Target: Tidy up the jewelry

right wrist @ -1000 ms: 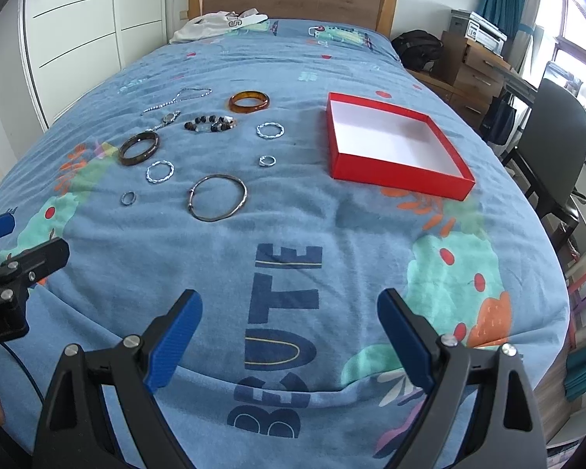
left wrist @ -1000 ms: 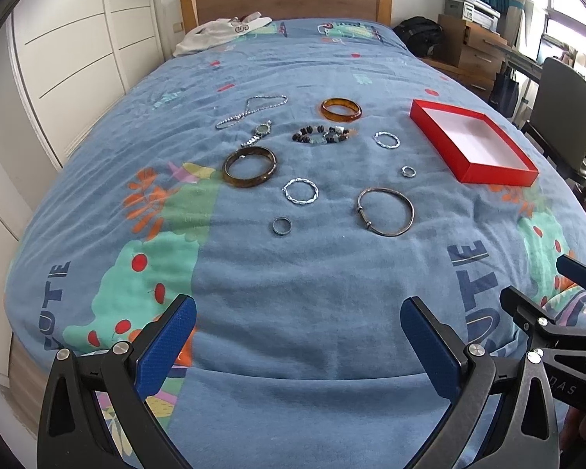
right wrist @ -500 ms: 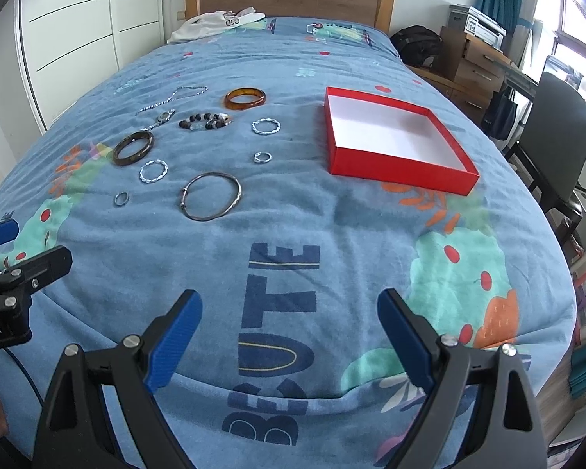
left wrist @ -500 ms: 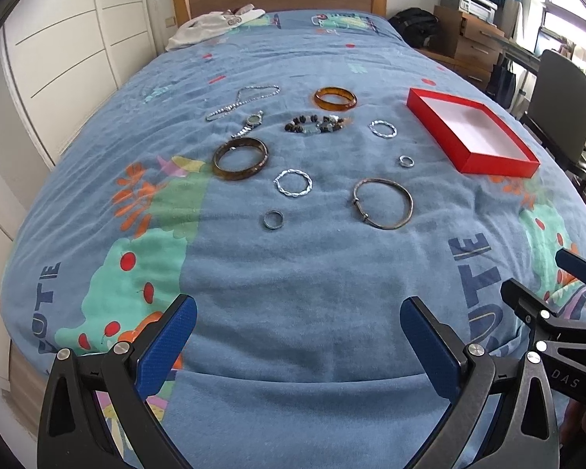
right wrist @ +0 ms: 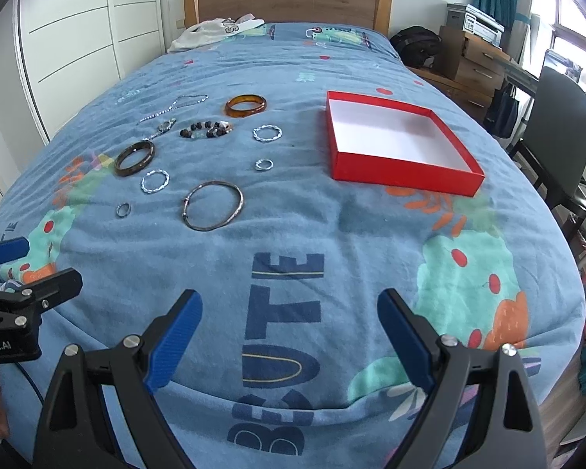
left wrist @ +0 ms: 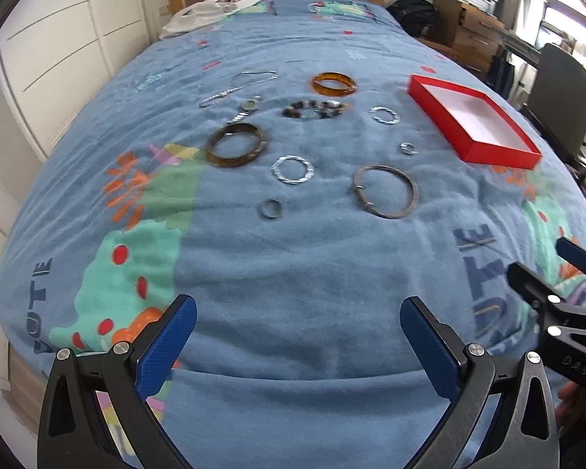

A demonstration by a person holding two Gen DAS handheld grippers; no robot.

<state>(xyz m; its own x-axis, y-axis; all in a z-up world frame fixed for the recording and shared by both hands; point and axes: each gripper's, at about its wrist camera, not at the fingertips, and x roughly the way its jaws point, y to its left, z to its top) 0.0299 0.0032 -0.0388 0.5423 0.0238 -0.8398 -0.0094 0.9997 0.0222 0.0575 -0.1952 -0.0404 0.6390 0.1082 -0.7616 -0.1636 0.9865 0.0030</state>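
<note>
Jewelry lies spread on the blue bedspread: a dark brown bangle (left wrist: 236,145), an amber bangle (left wrist: 334,84), a beaded bracelet (left wrist: 315,109), a thin metal bangle (left wrist: 385,191), twisted silver rings (left wrist: 292,170), a small ring (left wrist: 270,209), a watch and a chain (left wrist: 238,88). An empty red box (right wrist: 396,142) sits to their right. My left gripper (left wrist: 299,320) is open and empty over the bed's near edge. My right gripper (right wrist: 289,312) is open and empty, well short of the box.
A white garment (right wrist: 215,33) lies by the wooden headboard. White wardrobe doors (right wrist: 70,31) line the left side. A black office chair (right wrist: 558,125), drawers and a dark bag (right wrist: 416,45) stand to the right of the bed.
Both grippers have moved slightly forward over the bed, so the jewelry and box appear a little nearer. Both stay open and empty.
</note>
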